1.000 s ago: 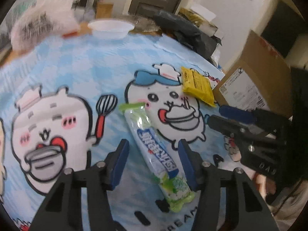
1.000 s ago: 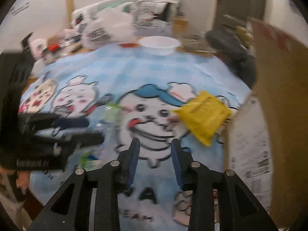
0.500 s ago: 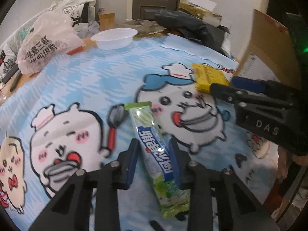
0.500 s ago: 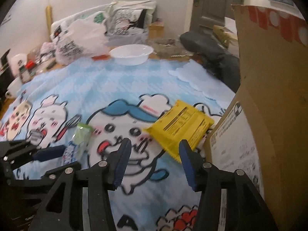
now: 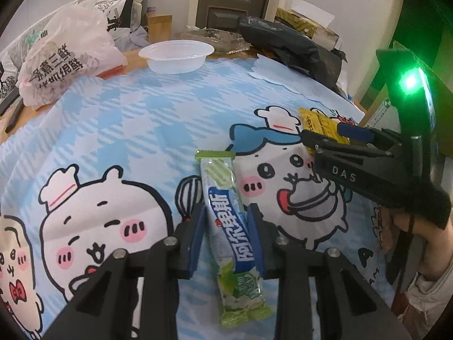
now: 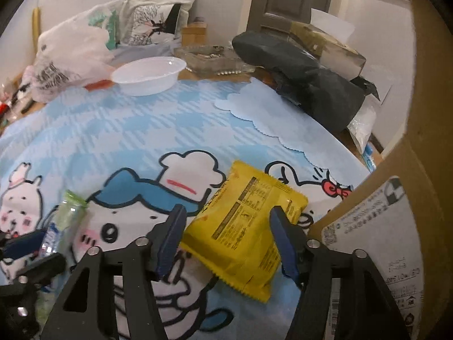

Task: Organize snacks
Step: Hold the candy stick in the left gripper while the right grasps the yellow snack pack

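Snacks lay on a blue checked tablecloth (image 5: 136, 119) printed with cartoon animals in chef hats. The left gripper (image 5: 225, 228) straddled a long green-and-blue candy packet (image 5: 226, 215), its blue pads (image 5: 196, 236) close on either side of the wrapper's middle; whether they actually pressed it could not be told. The packet ran from 12 o'clock to 6 o'clock in the left wrist view, its green end (image 5: 215, 154) pointing away and its other end lying between the gripper's black arms.

The right gripper (image 6: 228, 228) stood spread wide around a yellow snack pouch (image 6: 246, 226), which lay flat with its printed nutrition panel upward. One pad (image 6: 172, 238) sat just beside the pouch's left edge and the other near its right corner. From the left wrist view this gripper (image 5: 325, 133) appeared at 3 o'clock, held by a hand (image 5: 419, 235), with a green light (image 5: 409, 82) glowing above it.

A cardboard box (image 6: 402, 226) stood at 3 o'clock of the pouch, just beside it. At 12 o'clock, well apart from both snacks, sat a white plastic bowl (image 5: 177, 56); a printed plastic bag (image 5: 65, 56) lay at 10 o'clock and a black bag (image 6: 305, 76) at 1 o'clock.
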`<state>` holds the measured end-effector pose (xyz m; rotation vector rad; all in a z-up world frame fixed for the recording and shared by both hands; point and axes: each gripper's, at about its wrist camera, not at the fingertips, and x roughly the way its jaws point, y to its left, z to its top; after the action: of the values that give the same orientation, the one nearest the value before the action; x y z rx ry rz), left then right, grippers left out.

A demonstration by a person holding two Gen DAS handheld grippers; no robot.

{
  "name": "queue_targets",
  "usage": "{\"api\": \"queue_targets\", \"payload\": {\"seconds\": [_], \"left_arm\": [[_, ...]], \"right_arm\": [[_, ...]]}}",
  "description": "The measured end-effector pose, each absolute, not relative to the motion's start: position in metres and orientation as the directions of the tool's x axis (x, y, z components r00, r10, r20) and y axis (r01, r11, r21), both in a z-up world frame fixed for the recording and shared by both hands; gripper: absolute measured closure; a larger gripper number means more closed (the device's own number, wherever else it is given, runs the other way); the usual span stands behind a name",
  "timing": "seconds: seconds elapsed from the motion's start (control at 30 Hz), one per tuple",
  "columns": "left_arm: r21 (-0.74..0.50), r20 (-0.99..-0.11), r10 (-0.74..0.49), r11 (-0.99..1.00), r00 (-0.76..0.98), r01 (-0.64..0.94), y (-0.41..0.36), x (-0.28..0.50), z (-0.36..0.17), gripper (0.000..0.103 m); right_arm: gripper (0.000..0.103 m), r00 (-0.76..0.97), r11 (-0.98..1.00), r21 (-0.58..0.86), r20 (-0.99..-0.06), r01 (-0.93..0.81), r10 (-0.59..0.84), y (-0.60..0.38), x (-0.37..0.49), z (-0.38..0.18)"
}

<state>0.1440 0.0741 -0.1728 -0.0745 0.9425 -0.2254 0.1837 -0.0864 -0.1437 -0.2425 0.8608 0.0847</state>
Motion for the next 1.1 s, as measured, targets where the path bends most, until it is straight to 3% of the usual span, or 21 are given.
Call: {"api": "queue_targets", "payload": {"seconds": [0.23, 0.87, 0.93, 1.0, 1.1], "left_arm": [[-0.178, -0.787, -0.237, 0.971, 0.569, 0.159, 0.076, 0.143, -0.173, 0.075], [-0.197, -0.786, -0.249, 0.968, 0.566, 0.152, 0.079, 0.144, -0.172, 0.075], [-0.201, -0.785, -0.252, 0.968, 0.566, 0.151, 0.081, 0.144, -0.171, 0.075], [-0.207, -0.783, -0.256, 0.967, 0.567, 0.152, 0.082, 0.144, -0.171, 0.075], [-0.219, -0.778, -0.266, 0.964, 0.569, 0.151, 0.083, 0.145, -0.172, 0.075]], "right_arm": [[0.047, 0.660, 0.957, -0.199, -0.751, -0.212, -0.010, -0.086, 0.182, -0.146], [0.053, 0.602, 0.871, -0.106, -0.762, -0.481, 0.239, -0.068, 0.149, -0.144], [0.063, 0.598, 0.883, -0.088, -0.766, -0.462, 0.236, -0.073, 0.152, -0.141], [0.063, 0.627, 0.913, -0.101, -0.757, -0.395, 0.187, -0.081, 0.158, -0.138], [0.049, 0.647, 0.955, -0.112, -0.757, -0.275, 0.098, -0.095, 0.167, -0.136]]}}
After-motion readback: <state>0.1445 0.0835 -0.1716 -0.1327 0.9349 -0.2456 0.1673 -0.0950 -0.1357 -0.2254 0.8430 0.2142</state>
